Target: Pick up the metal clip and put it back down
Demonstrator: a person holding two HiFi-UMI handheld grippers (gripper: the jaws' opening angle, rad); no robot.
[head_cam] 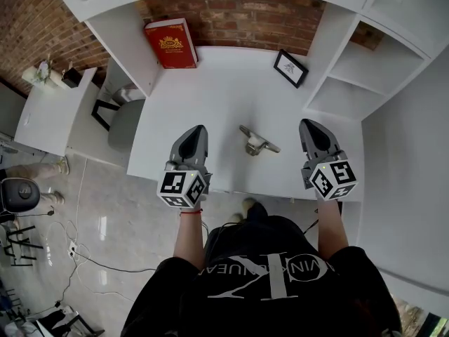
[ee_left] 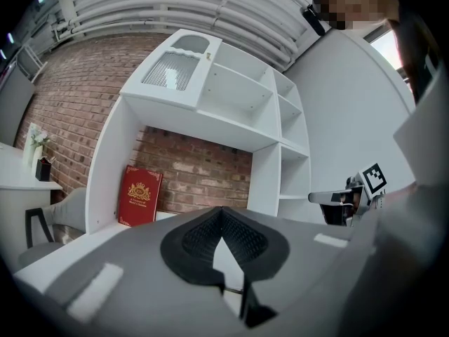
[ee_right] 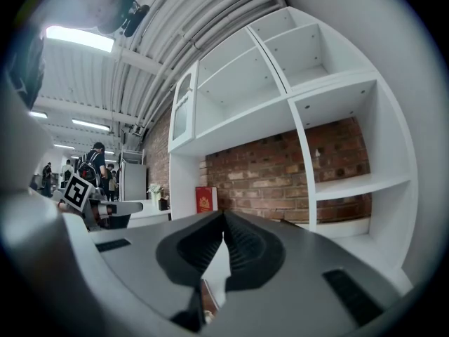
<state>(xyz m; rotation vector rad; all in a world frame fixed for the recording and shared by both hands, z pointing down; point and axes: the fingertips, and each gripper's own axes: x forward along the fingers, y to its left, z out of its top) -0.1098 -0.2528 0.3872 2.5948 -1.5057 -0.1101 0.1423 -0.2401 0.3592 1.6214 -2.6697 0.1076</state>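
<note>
Head view: book (red) behind metal clip.

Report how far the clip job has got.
Done: nothing visibly; the metal clip lies on the desk. In hand: nothing; the left gripper and right gripper flank it, jaws together and empty. Left: lifting it and setting it back, unless that already happened.

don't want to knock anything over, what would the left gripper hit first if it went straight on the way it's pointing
Probably nothing until the brick back wall. The left gripper aims over bare desk; the red book sits left of its line, the metal clip right.
</note>
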